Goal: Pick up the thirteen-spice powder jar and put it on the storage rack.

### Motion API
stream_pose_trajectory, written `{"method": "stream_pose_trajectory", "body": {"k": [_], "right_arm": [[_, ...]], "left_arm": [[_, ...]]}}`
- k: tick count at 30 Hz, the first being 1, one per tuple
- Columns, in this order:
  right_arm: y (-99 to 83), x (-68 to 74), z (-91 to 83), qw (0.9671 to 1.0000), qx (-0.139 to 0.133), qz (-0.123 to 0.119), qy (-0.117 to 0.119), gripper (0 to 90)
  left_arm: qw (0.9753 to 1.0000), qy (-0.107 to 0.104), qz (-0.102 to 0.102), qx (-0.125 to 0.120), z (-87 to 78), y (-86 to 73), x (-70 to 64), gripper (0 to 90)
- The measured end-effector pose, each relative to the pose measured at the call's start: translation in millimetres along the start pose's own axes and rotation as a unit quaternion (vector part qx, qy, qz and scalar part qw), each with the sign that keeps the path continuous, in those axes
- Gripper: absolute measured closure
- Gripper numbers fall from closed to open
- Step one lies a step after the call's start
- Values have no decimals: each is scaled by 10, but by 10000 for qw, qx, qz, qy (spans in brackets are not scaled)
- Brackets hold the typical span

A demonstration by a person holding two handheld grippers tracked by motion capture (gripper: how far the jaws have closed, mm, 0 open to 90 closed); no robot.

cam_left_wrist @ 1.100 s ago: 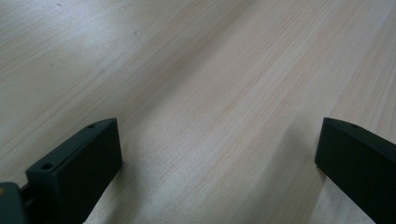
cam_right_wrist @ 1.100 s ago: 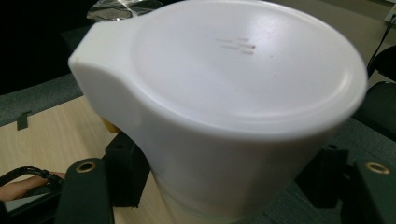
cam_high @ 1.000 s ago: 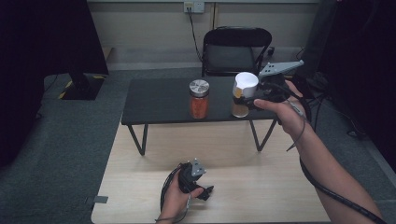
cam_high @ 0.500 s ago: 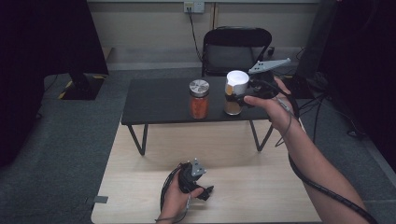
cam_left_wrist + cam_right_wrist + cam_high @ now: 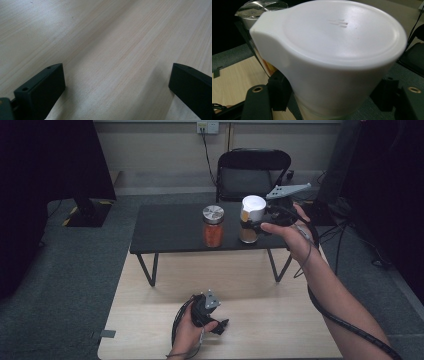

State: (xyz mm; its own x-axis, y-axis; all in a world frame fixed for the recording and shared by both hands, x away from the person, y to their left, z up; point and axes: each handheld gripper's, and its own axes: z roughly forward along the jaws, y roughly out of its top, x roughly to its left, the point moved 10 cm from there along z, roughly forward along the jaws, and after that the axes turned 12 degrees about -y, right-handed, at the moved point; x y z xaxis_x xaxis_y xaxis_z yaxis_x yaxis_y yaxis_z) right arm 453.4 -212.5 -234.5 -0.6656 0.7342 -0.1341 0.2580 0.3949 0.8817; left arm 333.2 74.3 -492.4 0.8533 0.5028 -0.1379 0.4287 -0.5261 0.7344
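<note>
A jar with a white lid (image 5: 253,207) is held slightly tilted at the front right of a low black table (image 5: 170,230). My right gripper (image 5: 248,225) is shut on it from the right. In the right gripper view the white lid (image 5: 337,50) sits between the two black jaws of the right gripper (image 5: 332,100). A glass jar of orange contents with a silver lid (image 5: 213,226) stands just left of it, and its lid (image 5: 262,6) peeks out behind the white one. My left gripper (image 5: 216,319) rests low over the light wooden table (image 5: 280,320), open (image 5: 117,82) and holding nothing.
A black chair (image 5: 250,175) stands behind the low table. A dark stand on a square base (image 5: 87,212) is at the left on grey carpet. Cables trail on the floor at the right, and one runs from the right gripper along the forearm.
The right gripper has carried the white-lidded jar leftward, closer to the orange jar. The left gripper has stayed where it was.
</note>
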Motion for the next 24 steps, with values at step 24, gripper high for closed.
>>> {"method": "stream_pose_trajectory", "body": {"k": [24], "right_arm": [[15, 57, -26, 9999, 67, -84, -45, 140]], "left_arm": [[10000, 1, 2, -2, 0, 0, 0, 0]]}}
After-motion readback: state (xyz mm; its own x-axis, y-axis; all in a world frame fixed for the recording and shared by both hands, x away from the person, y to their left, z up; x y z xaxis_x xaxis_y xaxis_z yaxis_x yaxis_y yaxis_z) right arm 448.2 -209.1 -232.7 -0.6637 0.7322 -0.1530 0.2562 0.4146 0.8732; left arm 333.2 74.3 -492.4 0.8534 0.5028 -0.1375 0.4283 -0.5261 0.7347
